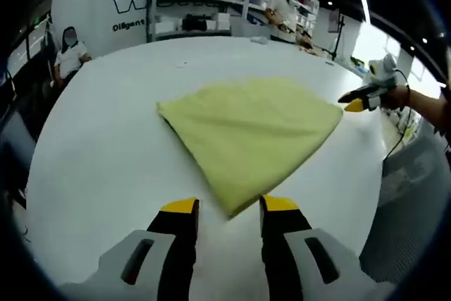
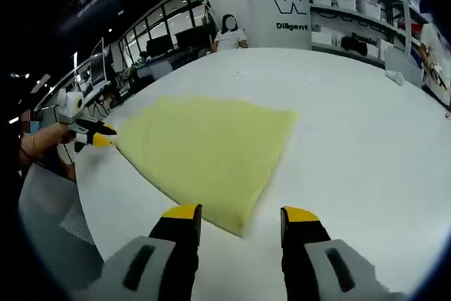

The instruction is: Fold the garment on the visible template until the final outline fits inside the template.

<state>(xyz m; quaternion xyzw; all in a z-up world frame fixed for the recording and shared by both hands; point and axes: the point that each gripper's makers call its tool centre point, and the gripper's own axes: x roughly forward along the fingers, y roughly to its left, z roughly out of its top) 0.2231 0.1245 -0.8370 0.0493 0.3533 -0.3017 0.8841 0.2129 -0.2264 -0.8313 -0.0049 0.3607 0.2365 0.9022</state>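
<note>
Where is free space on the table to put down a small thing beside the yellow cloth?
The white table is bare between the yellow cloth and the far shelves. Near the cloth's corners it is crowded: the left gripper and right gripper each stand at one.

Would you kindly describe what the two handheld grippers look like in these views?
The left gripper has two black jaws with yellow tips on a light grey body with dark slots. The right gripper looks the same: black jaws, yellow tips, grey body. Seen from the side across the table, each is black and yellow with a white top piece, and a thin dark cable hangs beneath the right one.
</note>
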